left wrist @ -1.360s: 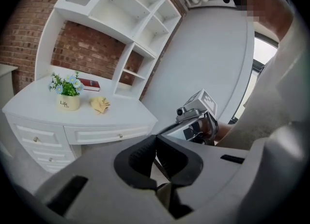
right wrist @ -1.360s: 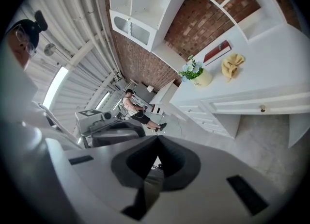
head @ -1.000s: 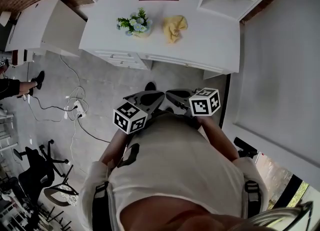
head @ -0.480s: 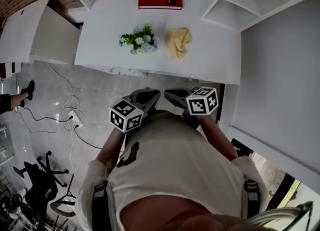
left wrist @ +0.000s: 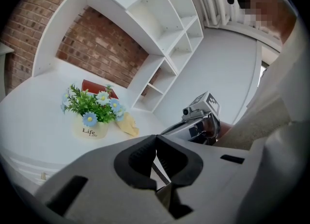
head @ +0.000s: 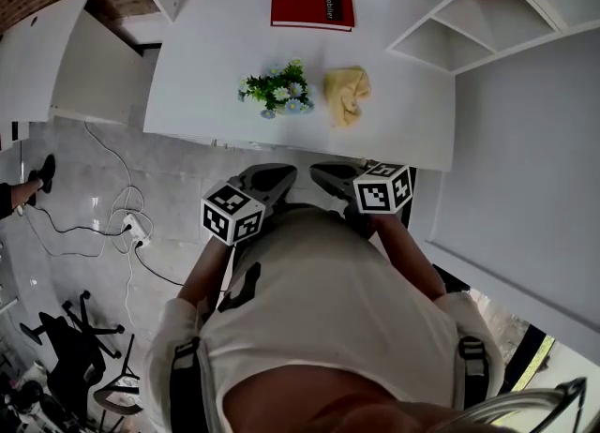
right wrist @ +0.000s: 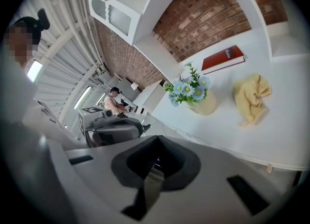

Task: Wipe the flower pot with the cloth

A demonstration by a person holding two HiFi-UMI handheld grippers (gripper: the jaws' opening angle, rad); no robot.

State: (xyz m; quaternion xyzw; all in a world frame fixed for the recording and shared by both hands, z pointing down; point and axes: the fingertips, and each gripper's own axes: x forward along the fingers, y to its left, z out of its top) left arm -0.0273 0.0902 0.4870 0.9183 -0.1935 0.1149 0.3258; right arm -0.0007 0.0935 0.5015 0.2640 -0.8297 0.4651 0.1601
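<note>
Left gripper (left wrist: 155, 146) and right gripper (right wrist: 155, 155) fingers were closed, empty; flower pot (right wrist: 206, 104) could be toppled if adjacent cloth (right wrist: 252, 97) were overshot.

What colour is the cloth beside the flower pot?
Pale yellow; the cloth shows best in the right gripper view.

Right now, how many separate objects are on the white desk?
3. The flower pot stands near the front edge, the yellow cloth lies just to its right, and the red book lies farther back. None seems hidden.
</note>
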